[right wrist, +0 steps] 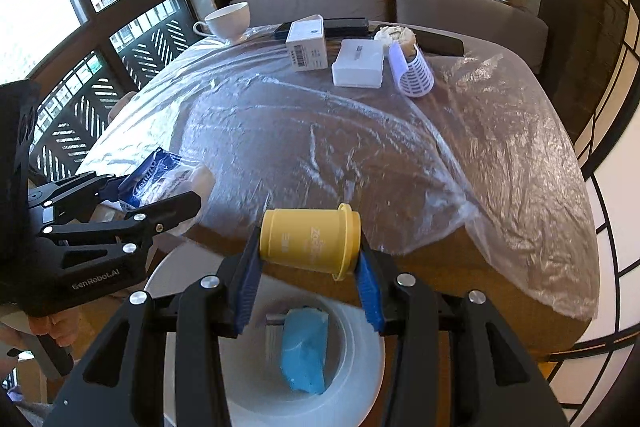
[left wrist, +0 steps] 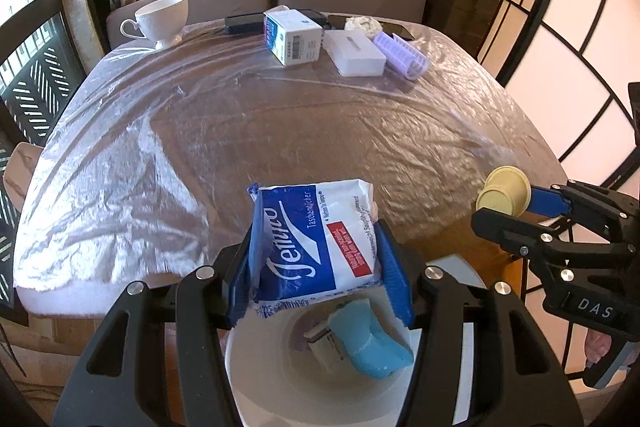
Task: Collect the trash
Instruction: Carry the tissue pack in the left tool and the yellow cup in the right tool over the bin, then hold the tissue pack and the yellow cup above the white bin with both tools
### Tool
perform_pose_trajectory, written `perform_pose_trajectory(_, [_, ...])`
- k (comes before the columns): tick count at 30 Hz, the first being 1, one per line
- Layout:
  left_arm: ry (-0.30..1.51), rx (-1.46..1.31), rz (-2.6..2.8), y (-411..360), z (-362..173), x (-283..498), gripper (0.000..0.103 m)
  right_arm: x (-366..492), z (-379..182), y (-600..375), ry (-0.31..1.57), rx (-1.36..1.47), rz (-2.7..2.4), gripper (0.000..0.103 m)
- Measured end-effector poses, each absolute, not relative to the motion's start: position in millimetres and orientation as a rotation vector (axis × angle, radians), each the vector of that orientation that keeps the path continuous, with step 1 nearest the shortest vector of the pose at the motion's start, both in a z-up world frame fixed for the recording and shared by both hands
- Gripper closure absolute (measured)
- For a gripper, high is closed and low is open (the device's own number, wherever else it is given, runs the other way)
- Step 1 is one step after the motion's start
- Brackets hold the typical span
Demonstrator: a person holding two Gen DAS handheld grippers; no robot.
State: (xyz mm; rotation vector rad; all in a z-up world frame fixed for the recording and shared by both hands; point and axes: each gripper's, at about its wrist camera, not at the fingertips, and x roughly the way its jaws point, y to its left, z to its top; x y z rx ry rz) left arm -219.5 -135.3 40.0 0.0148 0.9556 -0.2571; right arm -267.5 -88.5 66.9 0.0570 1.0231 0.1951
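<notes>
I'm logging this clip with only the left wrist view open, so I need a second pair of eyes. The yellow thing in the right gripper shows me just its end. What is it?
Observer: A small yellow cup, lying sideways and clamped end to end by the right gripper.
Operator: Is it over the bin yet?
Observer: Nearly; the white bin sits below and nearer the camera, the cup above its far rim by the table edge.
Operator: The pale lump behind the purple roller, what is it?
Observer: From the right wrist it looks like a crumpled tissue wad tucked just behind the purple mesh roller.
</notes>
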Motion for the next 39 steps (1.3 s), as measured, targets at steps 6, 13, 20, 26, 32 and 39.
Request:
perform_pose_trajectory(6, [0.968,0.024,-0.267,-138.3,38.6,-239.0,0.047,-285.1,62.9,-82.6,1.043,0.067,0.214,0.06])
perform_pose_trajectory(13, [0.985,0.032,-0.267,-137.5,34.3,-258.3,0.047,-302.5,57.1,-76.7,1.064,0.051,0.235,0.06])
perform_pose_trajectory(20, [1.003,0.046,-0.276,-140.0,28.5,-272.2,0.047,-316.4,47.3,-72.5,1.094,0.037,0.245,0.06])
perform_pose_trajectory(26, [1.025,0.058,-0.283,-143.4,19.0,-281.4,0.047,-322.5,34.5,-72.9,1.132,0.019,0.246,0.06])
perform_pose_trajectory(32, [1.054,0.076,-0.286,-146.2,7.2,-288.2,0.047,-327.2,21.1,-73.5,1.166,0.006,0.242,0.06])
perform_pose_trajectory(39, [1.091,0.09,-0.285,-148.3,-7.3,-291.0,0.047,-329.6,6.5,-74.5,1.203,0.028,0.235,0.06])
